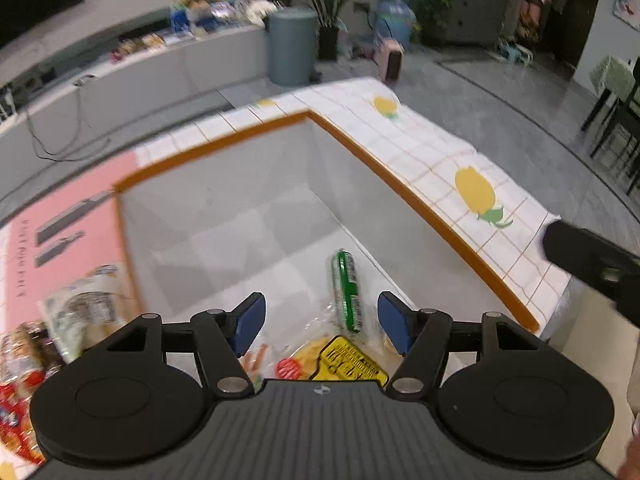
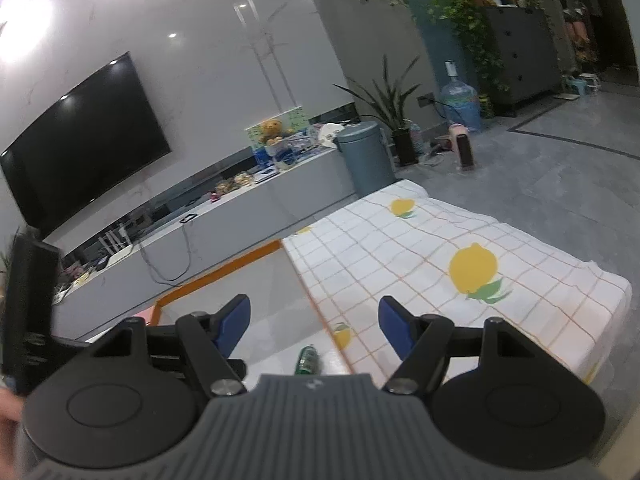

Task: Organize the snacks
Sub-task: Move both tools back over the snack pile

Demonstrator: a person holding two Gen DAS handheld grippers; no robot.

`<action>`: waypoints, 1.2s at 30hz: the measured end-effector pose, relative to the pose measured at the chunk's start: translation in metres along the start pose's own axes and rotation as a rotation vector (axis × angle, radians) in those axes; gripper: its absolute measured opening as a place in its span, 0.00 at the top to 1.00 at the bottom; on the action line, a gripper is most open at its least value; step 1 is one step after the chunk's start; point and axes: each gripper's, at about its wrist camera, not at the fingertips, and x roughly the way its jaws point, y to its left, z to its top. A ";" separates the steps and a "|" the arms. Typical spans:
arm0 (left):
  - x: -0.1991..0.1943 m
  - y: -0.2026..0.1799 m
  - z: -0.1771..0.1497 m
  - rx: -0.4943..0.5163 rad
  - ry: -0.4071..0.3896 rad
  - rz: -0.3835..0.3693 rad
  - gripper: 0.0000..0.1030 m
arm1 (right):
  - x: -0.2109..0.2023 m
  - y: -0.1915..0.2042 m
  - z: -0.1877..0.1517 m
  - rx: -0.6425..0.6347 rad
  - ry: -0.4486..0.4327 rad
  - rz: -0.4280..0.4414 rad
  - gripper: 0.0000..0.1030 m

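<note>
In the left wrist view my left gripper [image 1: 322, 322] hangs open over a grey bin with an orange rim [image 1: 224, 140]. Nothing is pressed between its blue pads [image 1: 250, 324]. Below them on the bin floor lie a green-and-white snack roll [image 1: 347, 292] and a yellow-labelled clear pack [image 1: 340, 360]. More snack packs [image 1: 80, 312] and a red pack [image 1: 16, 400] lie outside the bin at the left, on a pink sheet [image 1: 60, 236]. My right gripper [image 2: 316, 324] is open and empty over the bin's right rim [image 2: 224, 270], with the green roll [image 2: 307, 360] just below it.
A white checked tablecloth with lemon prints [image 2: 460, 264] covers the table right of the bin. The right gripper's black body [image 1: 592, 260] juts in at the right edge. Beyond the table are a grey floor, a round bin [image 2: 366, 156], a TV console [image 2: 240, 208] and plants.
</note>
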 end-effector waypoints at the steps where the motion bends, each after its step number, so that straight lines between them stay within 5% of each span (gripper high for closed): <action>1: -0.010 0.003 -0.002 -0.003 -0.017 0.005 0.26 | 0.000 0.003 -0.001 -0.007 0.000 0.007 0.33; 18: -0.120 0.083 -0.052 -0.239 -0.176 0.157 0.26 | -0.007 0.095 -0.031 -0.205 0.010 0.208 0.33; 36: -0.138 0.164 -0.143 -0.510 -0.182 0.259 0.26 | 0.009 0.196 -0.121 -0.398 0.134 0.414 0.45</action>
